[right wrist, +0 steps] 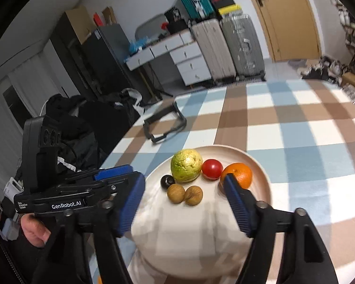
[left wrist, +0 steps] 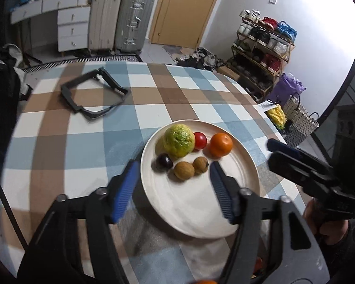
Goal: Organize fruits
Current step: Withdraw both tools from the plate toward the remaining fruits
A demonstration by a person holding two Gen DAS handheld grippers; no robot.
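Note:
A white plate (left wrist: 196,203) (right wrist: 260,165) lies on the checkered tablecloth. On its far half sit a green-yellow fruit (left wrist: 178,139) (right wrist: 185,164), a red tomato (left wrist: 200,140) (right wrist: 211,168), an orange (left wrist: 220,144) (right wrist: 239,174), a dark plum (left wrist: 164,162) (right wrist: 167,181) and two walnuts (left wrist: 184,170) (right wrist: 176,193). My left gripper (left wrist: 173,165) hangs open above the plate's near half, holding nothing. My right gripper (right wrist: 183,177) is open too, over the plate's near side; its right fingertip overlaps the orange in its view. Each gripper shows at the edge of the other's view.
A black folded frame (left wrist: 94,92) (right wrist: 164,125) lies on the table's far left. The table edge curves off to the right near a shoe rack (left wrist: 262,47) and bags on the floor. Suitcases (left wrist: 120,19) and drawers stand by the far wall.

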